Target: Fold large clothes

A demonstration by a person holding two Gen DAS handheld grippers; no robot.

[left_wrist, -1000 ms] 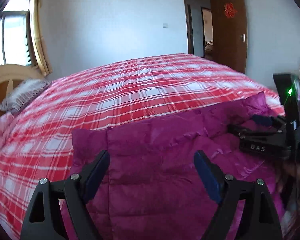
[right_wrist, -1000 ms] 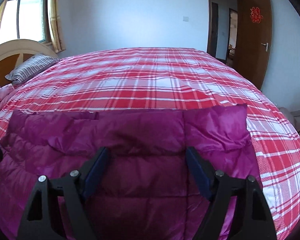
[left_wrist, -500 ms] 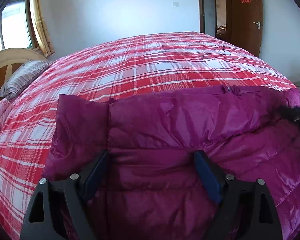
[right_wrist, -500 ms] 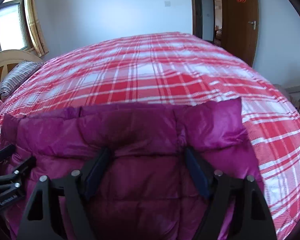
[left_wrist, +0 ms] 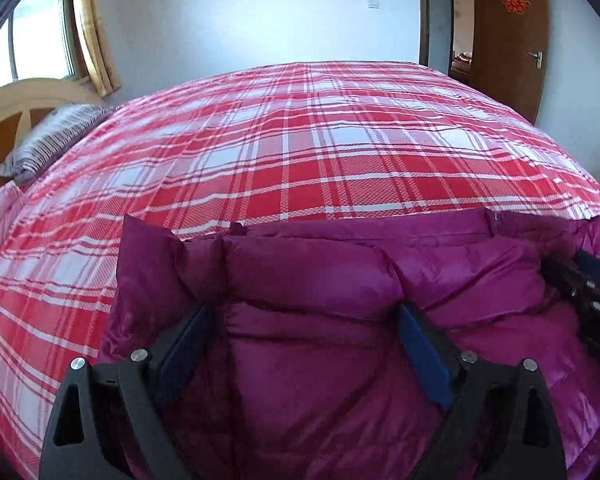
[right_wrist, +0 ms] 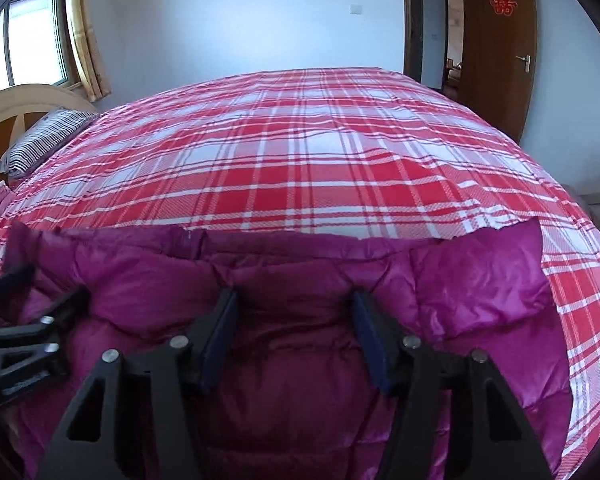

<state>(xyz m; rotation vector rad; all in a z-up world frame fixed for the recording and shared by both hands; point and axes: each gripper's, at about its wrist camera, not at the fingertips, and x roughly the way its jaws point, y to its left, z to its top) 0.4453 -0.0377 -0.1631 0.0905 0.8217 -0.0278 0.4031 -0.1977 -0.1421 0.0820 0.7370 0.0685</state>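
Red plaid bed (left_wrist: 300,152) | purple down jacket (left_wrist: 320,360) on near edge | left gripper (left_wrist: 304,332) jaws just widening, spread over jacket | right gripper (right_wrist: 294,316) jaws just closing astride a jacket fold, grip unclear

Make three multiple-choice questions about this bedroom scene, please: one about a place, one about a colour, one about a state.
1. Where does the purple jacket lie?
A. on the near edge of the bed
B. on the pillow
C. on the floor

2. Which colours has the bed cover?
A. blue and green
B. red and white plaid
C. plain yellow

3. How do the right gripper's jaws stand compared with the left gripper's?
A. wider apart
B. narrower
C. both fully shut

Answers:
1 A, the jacket spreads over the plaid cover close to both cameras, far from the striped pillow.
2 B, red and white checks cover the whole bed.
3 B, the right jaws have just been closing over a ridge of jacket, while the left jaws have been opening and stand wide.
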